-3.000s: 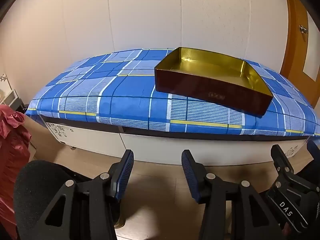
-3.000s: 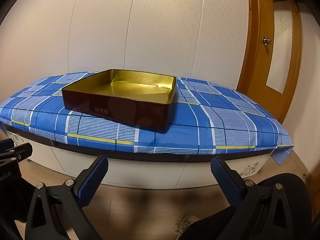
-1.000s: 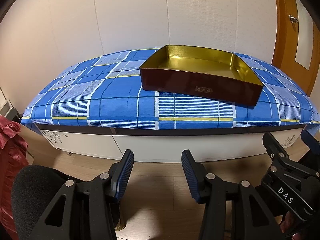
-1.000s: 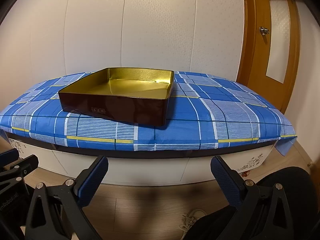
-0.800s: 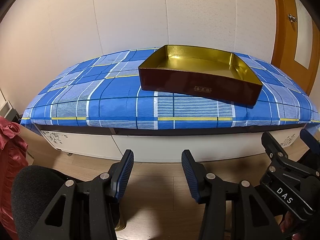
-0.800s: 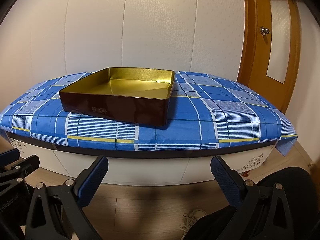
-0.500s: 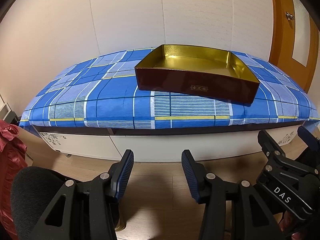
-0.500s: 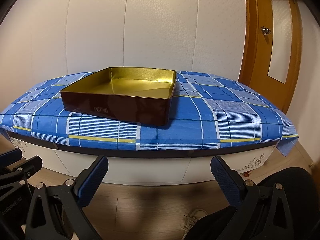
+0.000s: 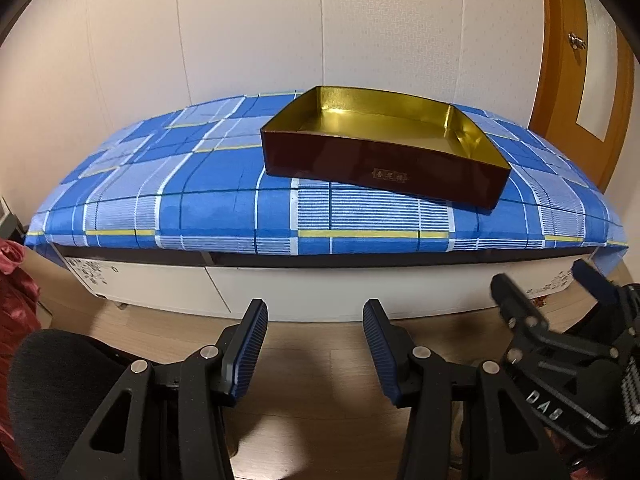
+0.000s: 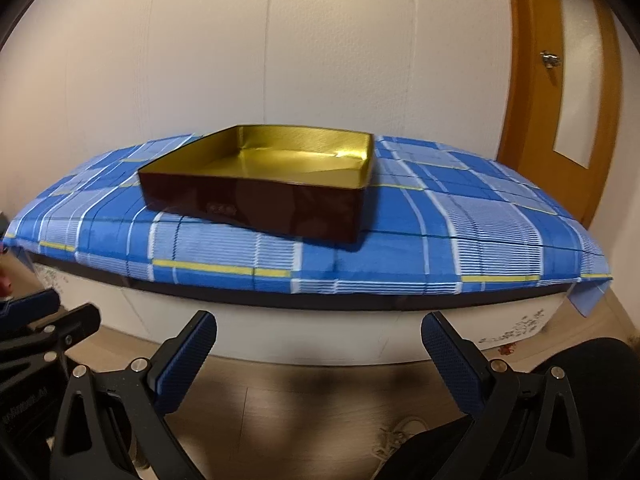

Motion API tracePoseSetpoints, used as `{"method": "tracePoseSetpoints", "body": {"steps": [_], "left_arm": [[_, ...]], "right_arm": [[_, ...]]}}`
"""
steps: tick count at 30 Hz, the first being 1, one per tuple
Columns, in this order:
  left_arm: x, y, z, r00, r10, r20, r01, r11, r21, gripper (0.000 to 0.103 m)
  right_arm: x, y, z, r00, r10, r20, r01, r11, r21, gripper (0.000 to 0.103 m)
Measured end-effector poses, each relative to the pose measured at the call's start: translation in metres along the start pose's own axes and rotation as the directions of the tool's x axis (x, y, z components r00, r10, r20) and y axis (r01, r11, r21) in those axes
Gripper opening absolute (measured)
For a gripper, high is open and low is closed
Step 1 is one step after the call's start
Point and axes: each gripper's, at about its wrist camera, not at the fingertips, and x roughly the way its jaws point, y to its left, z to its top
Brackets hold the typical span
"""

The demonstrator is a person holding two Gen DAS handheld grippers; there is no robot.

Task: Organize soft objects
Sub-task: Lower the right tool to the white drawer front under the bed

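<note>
The box (image 9: 384, 160) — dark red outside, gold inside — is sitting empty on the blue plaid cloth (image 9: 200, 200) covering the low counter (image 9: 320, 288). The left claw (image 9: 314, 348) is hovering above the wooden floor (image 9: 320, 420) short of the counter, jaws narrowly parted, gripping nothing. The right claw (image 10: 318, 356) is gaping wide — also bare.
</note>
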Motion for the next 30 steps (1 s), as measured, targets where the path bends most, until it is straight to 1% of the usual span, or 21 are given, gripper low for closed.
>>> {"method": "tracePoseSetpoints", "body": {"steps": [5,7,8,9,11,12,14,16,17,19,20,21,22,23,25,26,27,28,29,30], "left_arm": [[0.002,0.003,0.0,1.0,-0.012,-0.012,0.012,1.0,-0.018,0.05],[0.003,0.004,0.0,1.0,-0.024,-0.014,0.023,1.0,-0.015,0.05],[0.004,0.005,0.0,0.999,-0.035,-0.016,0.035,0.999,-0.015,0.05],[0.006,0.007,-0.001,0.998,-0.062,-0.026,0.062,0.998,-0.016,0.05],[0.013,0.01,-0.004,0.988,-0.14,-0.06,0.14,0.99,-0.014,0.05],[0.018,0.011,-0.007,0.977,-0.194,-0.086,0.193,0.981,-0.016,0.05],[0.028,0.013,-0.011,0.962,-0.237,-0.136,0.234,0.972,-0.036,0.05],[0.037,0.016,-0.014,0.948,-0.264,-0.181,0.255,0.964,-0.068,0.05],[0.04,0.018,-0.014,0.942,-0.271,-0.195,0.259,0.962,-0.087,0.05],[0.045,0.022,-0.016,0.938,-0.268,-0.22,0.247,0.962,-0.118,0.05],[0.048,0.025,-0.017,0.935,-0.263,-0.236,0.236,0.962,-0.135,0.05],[0.05,0.028,-0.018,0.932,-0.27,-0.241,0.239,0.96,-0.149,0.05],[0.051,0.034,-0.021,0.927,-0.292,-0.237,0.254,0.951,-0.178,0.05],[0.053,0.038,-0.023,0.925,-0.303,-0.23,0.26,0.945,-0.199,0.05],[0.054,0.046,-0.027,0.92,-0.325,-0.217,0.274,0.933,-0.234,0.05],[0.056,0.051,-0.028,0.918,-0.333,-0.215,0.276,0.927,-0.255,0.05],[0.058,0.057,-0.03,0.913,-0.348,-0.214,0.283,0.917,-0.282,0.05],[0.06,0.062,-0.03,0.905,-0.367,-0.217,0.293,0.905,-0.307,0.05],[0.063,0.067,-0.032,0.896,-0.386,-0.219,0.302,0.892,-0.337,0.05],[0.067,0.071,-0.034,0.89,-0.398,-0.223,0.302,0.881,-0.365,0.05]], "right_arm": [[0.001,0.005,-0.003,1.0,0.014,-0.001,-0.014,0.999,-0.029,0.103],[0.004,0.004,-0.004,1.0,0.021,-0.014,-0.022,0.999,-0.032,0.103],[0.009,0.004,-0.005,0.999,0.032,-0.039,-0.034,0.999,-0.037,0.103],[0.019,0.004,-0.008,0.994,0.057,-0.089,-0.061,0.997,-0.044,0.103],[0.04,0.004,-0.016,0.972,0.112,-0.206,-0.124,0.991,-0.046,0.103],[0.052,0.005,-0.023,0.955,0.117,-0.271,-0.137,0.989,-0.055,0.103],[0.071,0.008,-0.032,0.929,0.101,-0.356,-0.138,0.987,-0.08,0.103],[0.09,0.013,-0.043,0.899,0.085,-0.429,-0.151,0.981,-0.123,0.103],[0.097,0.015,-0.046,0.89,0.078,-0.45,-0.158,0.977,-0.144,0.103],[0.113,0.025,-0.056,0.868,0.051,-0.494,-0.18,0.959,-0.217,0.103],[0.121,0.032,-0.061,0.861,0.045,-0.507,-0.202,0.945,-0.258,0.103],[0.128,0.039,-0.065,0.856,0.033,-0.516,-0.224,0.924,-0.311,0.103],[0.138,0.05,-0.072,0.855,0.007,-0.518,-0.254,0.877,-0.408,0.103],[0.142,0.057,-0.079,0.859,-0.019,-0.512,-0.269,0.834,-0.482,0.103],[0.157,0.073,-0.099,0.873,-0.137,-0.467,-0.268,0.667,-0.696,0.103],[0.161,0.075,-0.107,0.882,-0.17,-0.44,-0.26,0.602,-0.755,0.103],[0.167,0.077,-0.115,0.896,-0.204,-0.394,-0.241,0.522,-0.818,0.103],[0.172,0.075,-0.118,0.903,-0.222,-0.368,-0.227,0.482,-0.846,0.103],[0.179,0.072,-0.119,0.905,-0.238,-0.353,-0.218,0.453,-0.865,0.103],[0.183,0.069,-0.119,0.904,-0.248,-0.349,-0.215,0.443,-0.871,0.103]]}}
